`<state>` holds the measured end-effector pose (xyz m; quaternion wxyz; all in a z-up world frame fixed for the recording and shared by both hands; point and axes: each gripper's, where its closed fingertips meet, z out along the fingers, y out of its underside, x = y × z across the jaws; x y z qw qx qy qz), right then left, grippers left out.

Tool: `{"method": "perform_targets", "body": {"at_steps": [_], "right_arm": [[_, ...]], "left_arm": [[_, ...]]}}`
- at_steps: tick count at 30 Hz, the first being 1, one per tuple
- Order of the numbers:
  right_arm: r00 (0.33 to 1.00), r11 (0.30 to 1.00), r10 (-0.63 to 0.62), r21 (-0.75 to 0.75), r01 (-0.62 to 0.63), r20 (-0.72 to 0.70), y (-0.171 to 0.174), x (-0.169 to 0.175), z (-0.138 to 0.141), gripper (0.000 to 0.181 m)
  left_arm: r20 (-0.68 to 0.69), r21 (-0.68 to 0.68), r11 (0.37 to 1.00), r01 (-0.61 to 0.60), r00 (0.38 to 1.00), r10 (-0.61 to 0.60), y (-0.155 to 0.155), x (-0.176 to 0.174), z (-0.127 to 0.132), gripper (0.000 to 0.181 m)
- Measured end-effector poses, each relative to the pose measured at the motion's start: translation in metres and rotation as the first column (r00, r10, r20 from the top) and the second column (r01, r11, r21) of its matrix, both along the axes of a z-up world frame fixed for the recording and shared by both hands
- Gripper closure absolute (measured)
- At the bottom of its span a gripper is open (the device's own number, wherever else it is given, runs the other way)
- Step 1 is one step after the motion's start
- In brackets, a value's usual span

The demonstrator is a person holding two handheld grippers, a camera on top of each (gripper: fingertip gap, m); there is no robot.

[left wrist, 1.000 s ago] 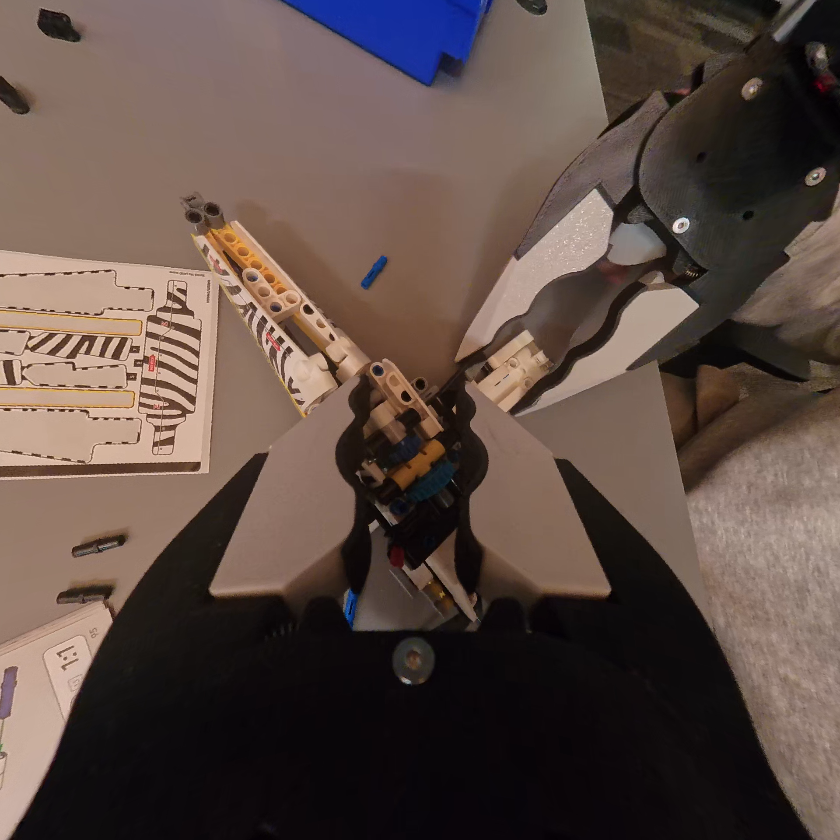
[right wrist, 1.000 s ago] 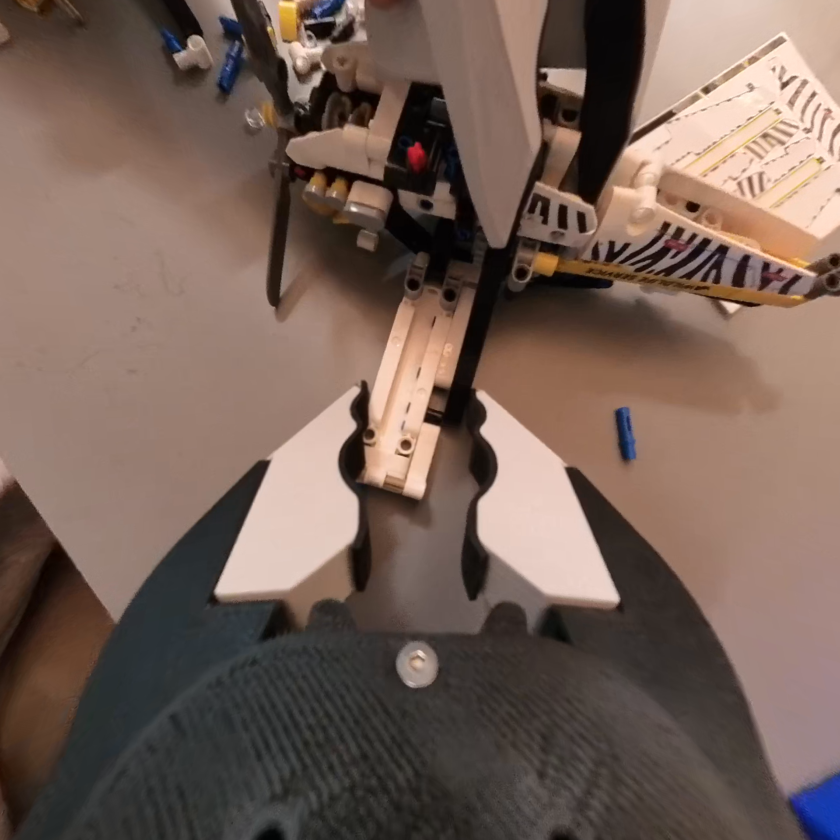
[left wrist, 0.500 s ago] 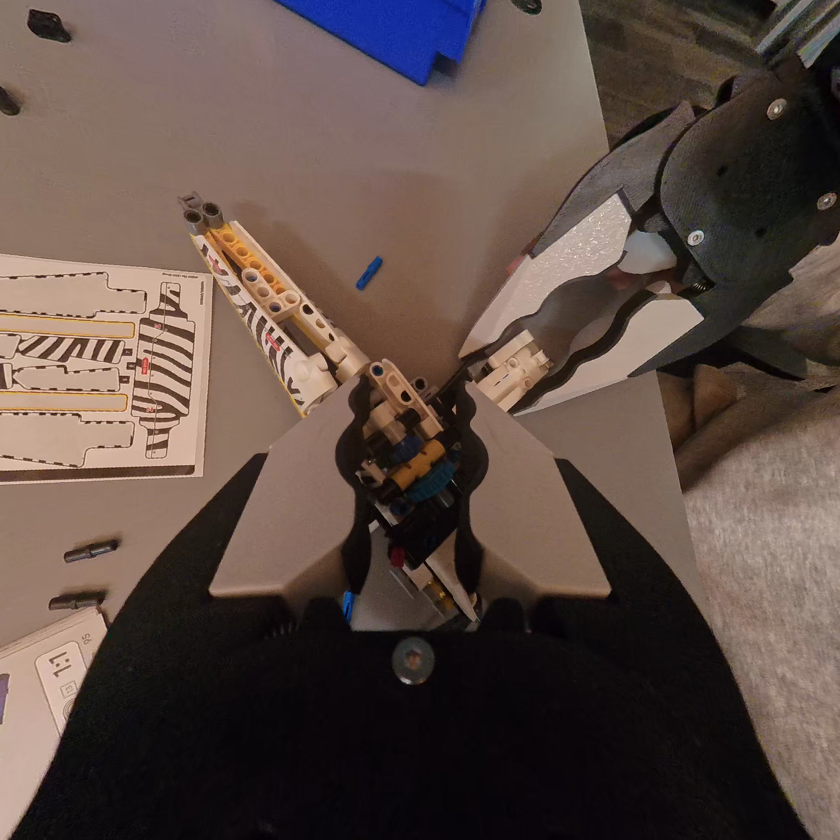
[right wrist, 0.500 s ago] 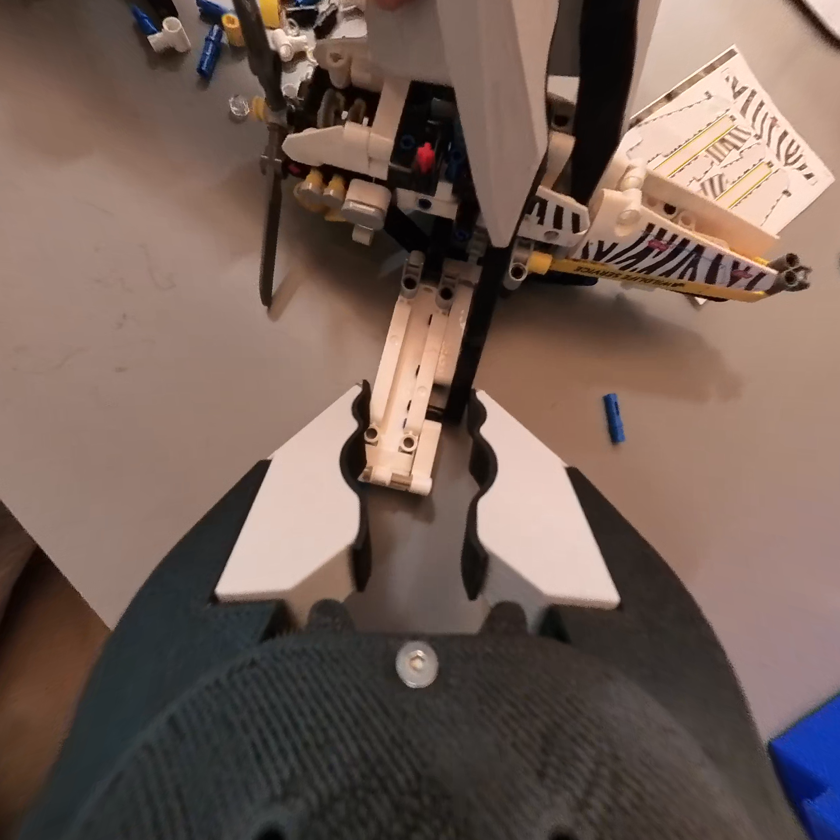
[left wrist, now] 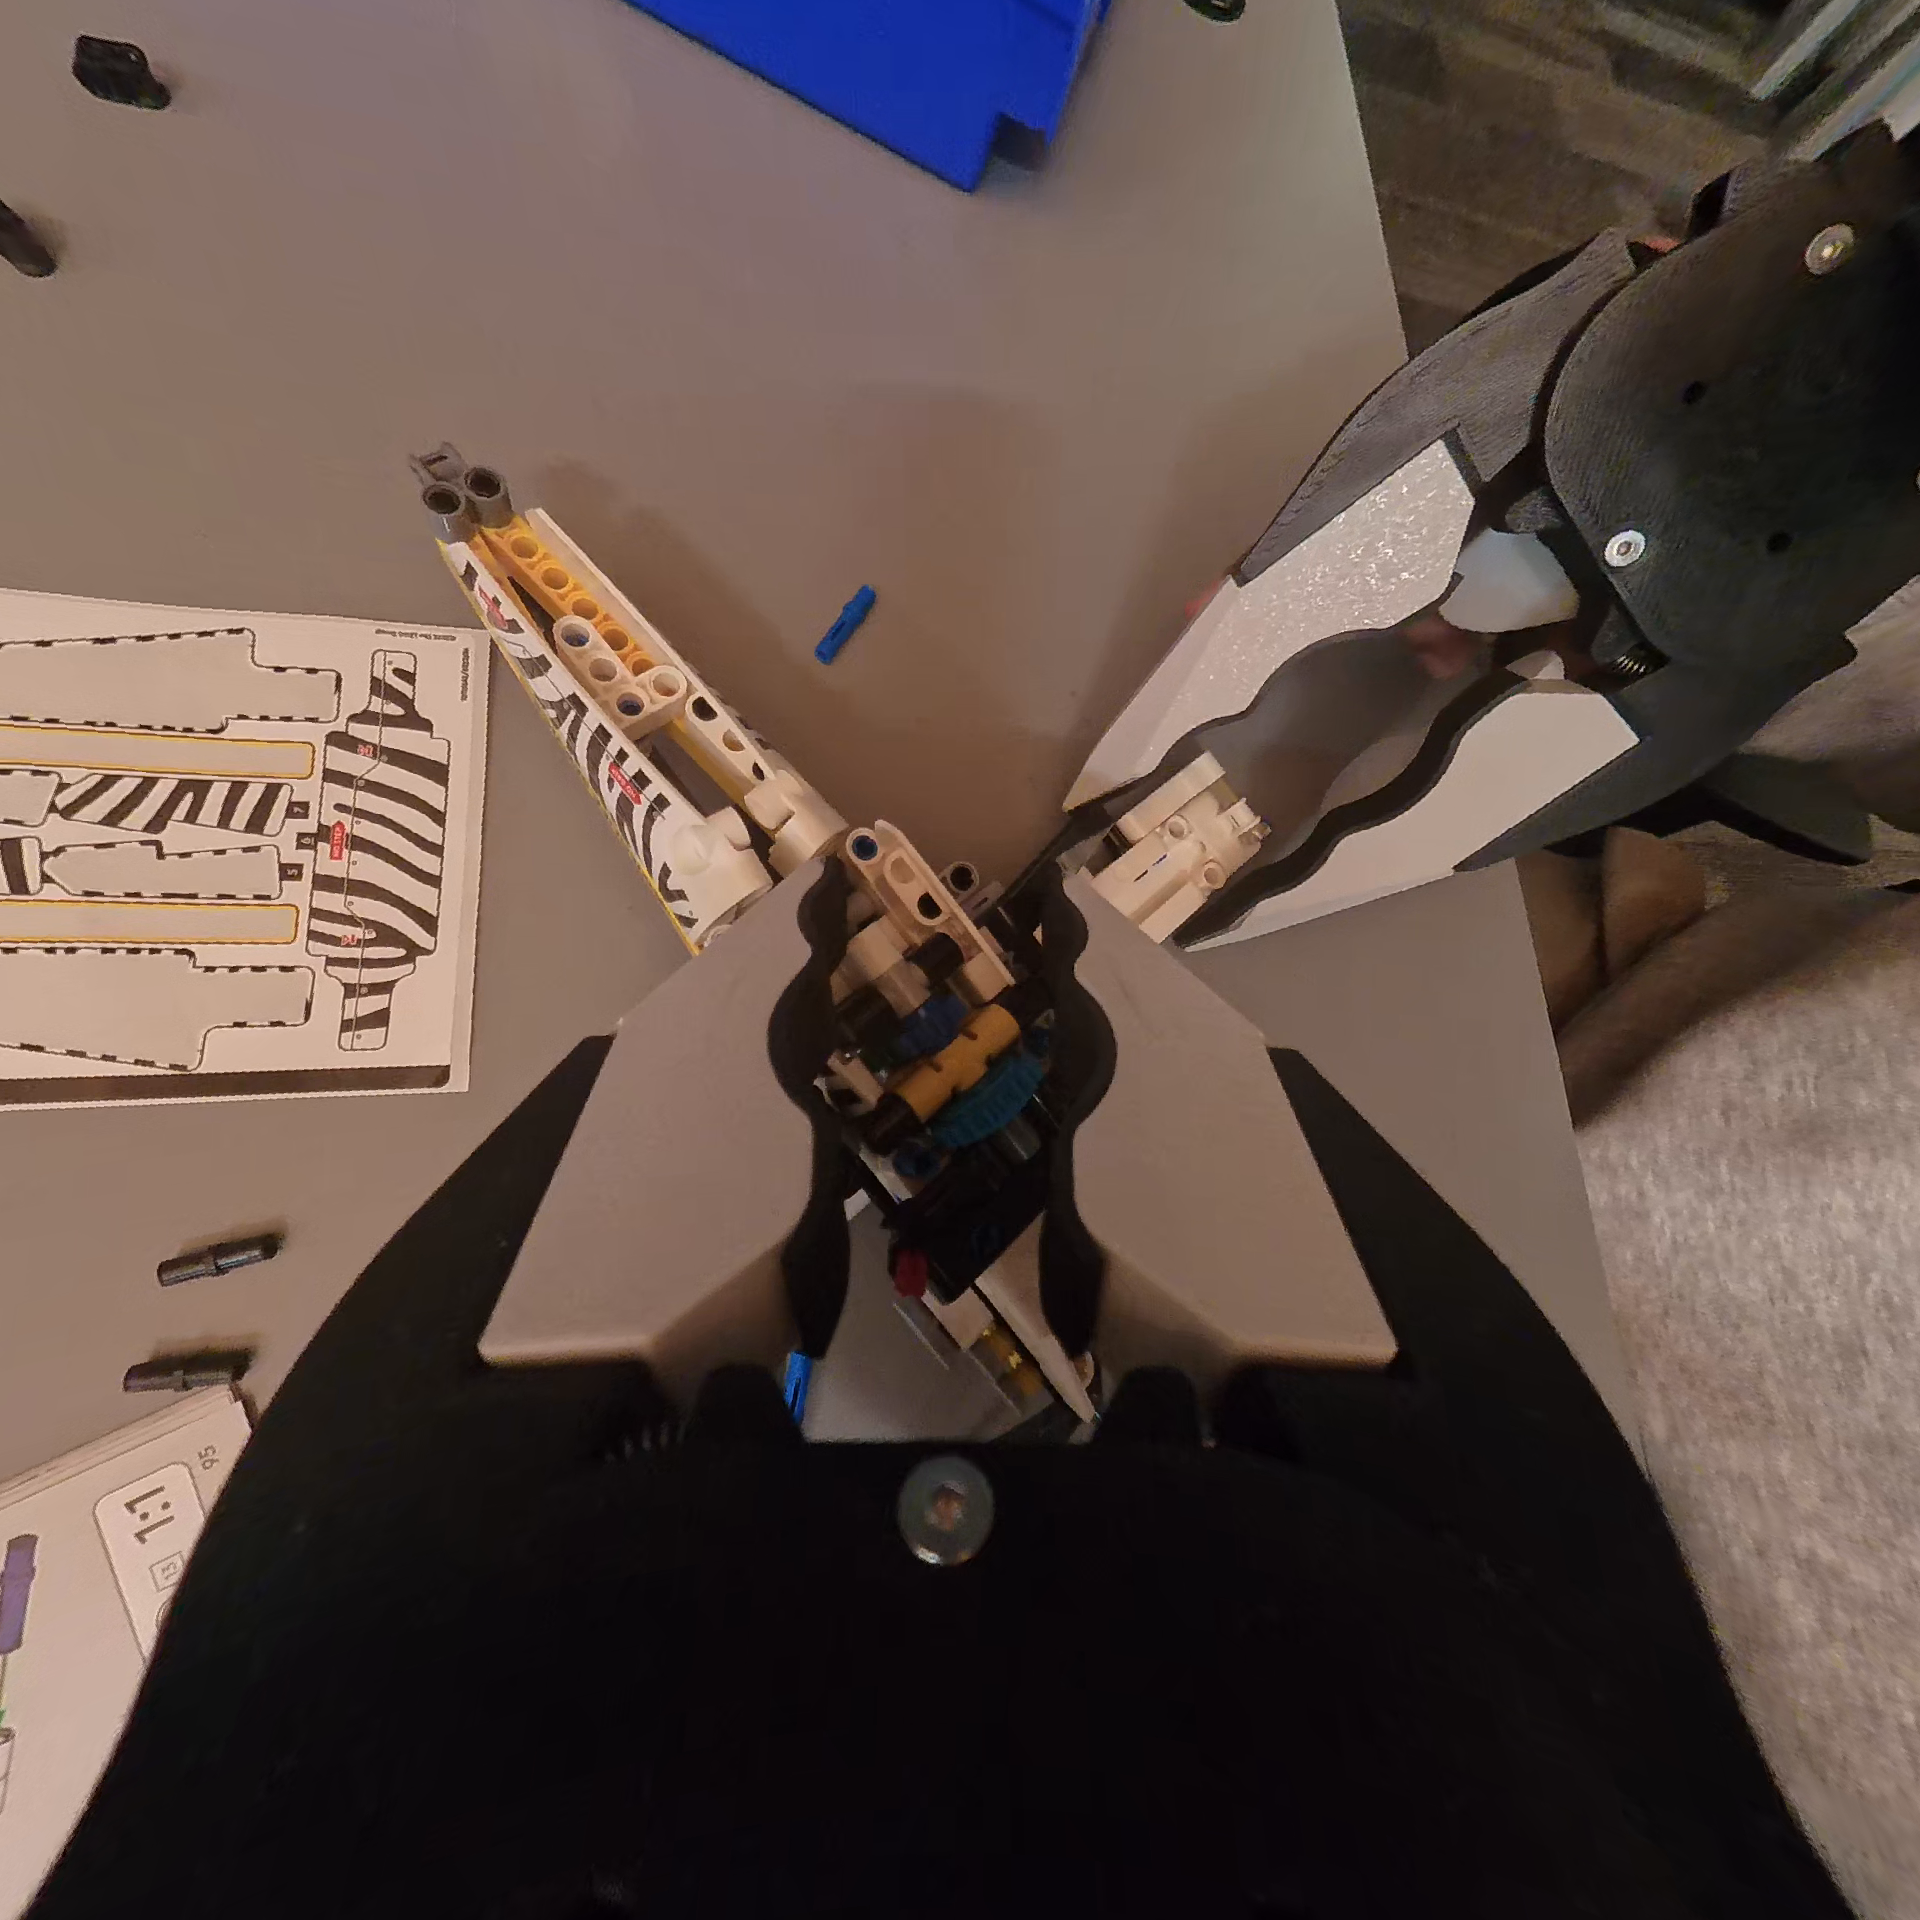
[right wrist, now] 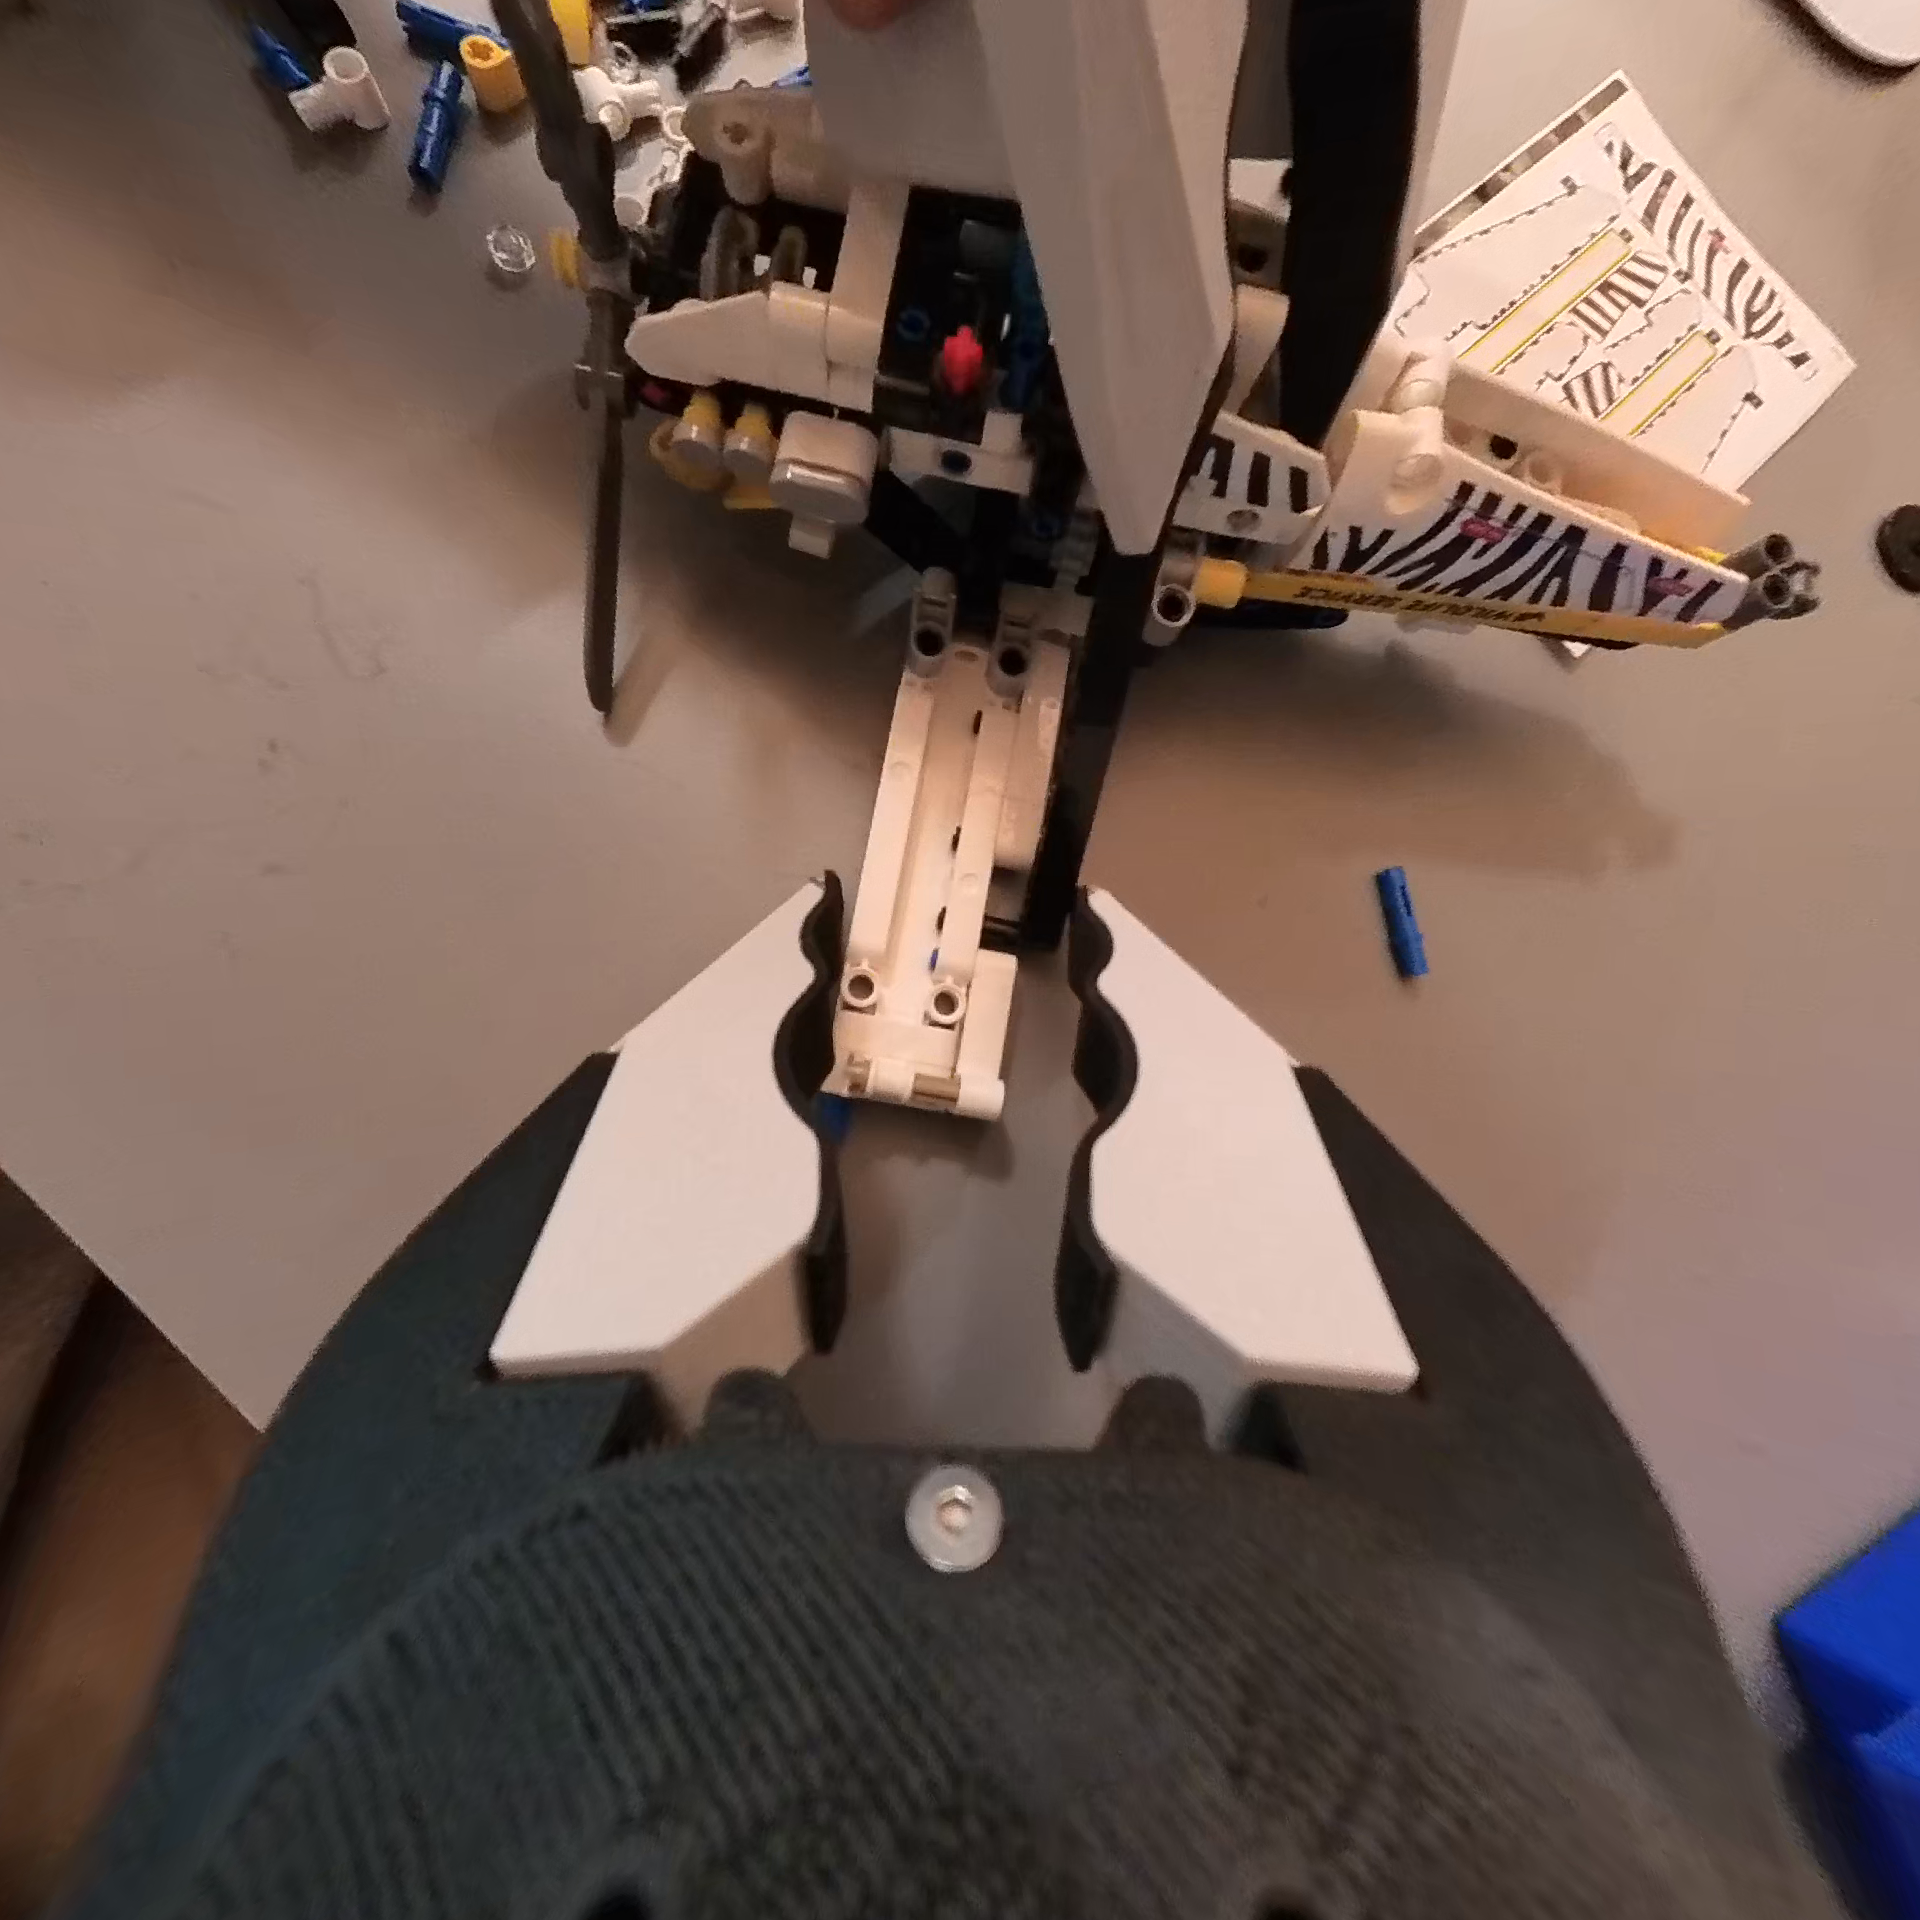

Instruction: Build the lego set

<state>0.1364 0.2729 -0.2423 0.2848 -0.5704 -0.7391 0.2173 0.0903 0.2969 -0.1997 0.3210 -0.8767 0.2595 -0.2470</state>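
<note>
My left tongs (left wrist: pixel 940 1049) clench the lego model's (left wrist: pixel 935 1039) geared body at frame centre. My right tongs (right wrist: pixel 951 997) stand released around its white tail beam (right wrist: pixel 945 925). Grey table (left wrist: pixel 727 364) beneath; carpet (left wrist: pixel 1756 1299) lower right. Only the right view shows loose pieces (right wrist: pixel 436 94) upper left; only the left shows the sticker sheet (left wrist: pixel 208 852) whole.

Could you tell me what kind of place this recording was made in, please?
Probably a home or hobby room, not a workshop: a plain grey table bearing a sticker sheet and loose Lego pieces, with carpet beside it.
</note>
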Motion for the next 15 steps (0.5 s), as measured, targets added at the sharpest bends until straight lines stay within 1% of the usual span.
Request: {"method": "perform_targets", "body": {"at_steps": [9, 15], "right_arm": [[1.000, 1.000, 0.009, 0.007, -0.009, 0.026, 0.0003, 0.0006, -0.0006, 0.140], [0.999, 0.999, 0.052, 0.013, -0.052, 0.011, 0.0002, 0.0000, -0.0006, 0.140]], "left_arm": [[-0.009, 0.005, 1.000, 0.001, 1.000, -0.001, -0.0002, 0.0007, -0.0002, 0.145], [-0.015, 0.012, 1.000, 0.001, 1.000, -0.001, 0.0002, 0.0005, -0.0004, 0.144]]}}
